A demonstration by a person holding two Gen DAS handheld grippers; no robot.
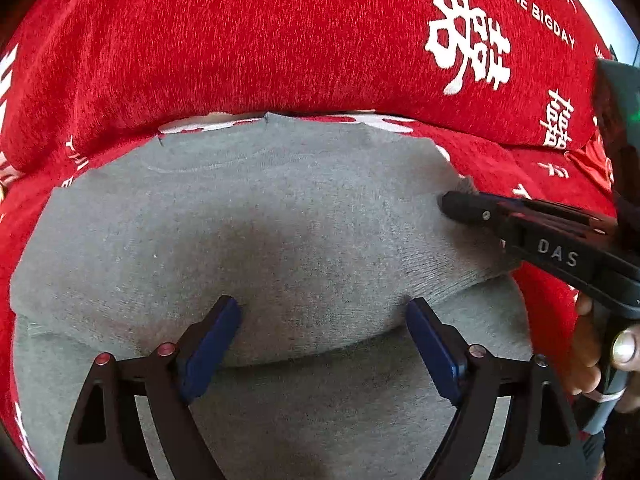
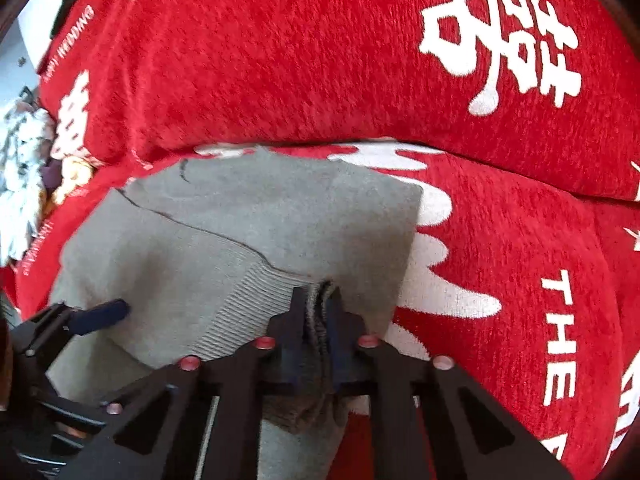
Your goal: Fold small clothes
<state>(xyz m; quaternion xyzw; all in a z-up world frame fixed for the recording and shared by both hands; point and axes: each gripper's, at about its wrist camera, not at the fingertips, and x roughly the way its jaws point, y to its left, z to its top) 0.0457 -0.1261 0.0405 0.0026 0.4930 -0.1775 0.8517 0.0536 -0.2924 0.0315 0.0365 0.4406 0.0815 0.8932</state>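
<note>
A grey knit garment (image 1: 260, 220) lies spread on a red sofa seat, with a folded layer whose ribbed hem runs across it. My left gripper (image 1: 322, 314) hovers open over the garment's near middle, its blue pads wide apart with only flat cloth below them. From the right, my right gripper (image 1: 450, 204) reaches in to the garment's right edge. In the right wrist view that gripper (image 2: 318, 294) is shut on a bunched fold of the grey garment (image 2: 280, 208) at the ribbed hem. One blue fingertip (image 2: 106, 314) of the left gripper shows at the left.
The red seat cover (image 2: 500, 260) with white lettering surrounds the garment. The red back cushion (image 1: 240, 40) rises just behind it. A pile of patterned cloth (image 2: 20, 160) lies at the far left. A person's hand (image 1: 592, 360) holds the right gripper's handle.
</note>
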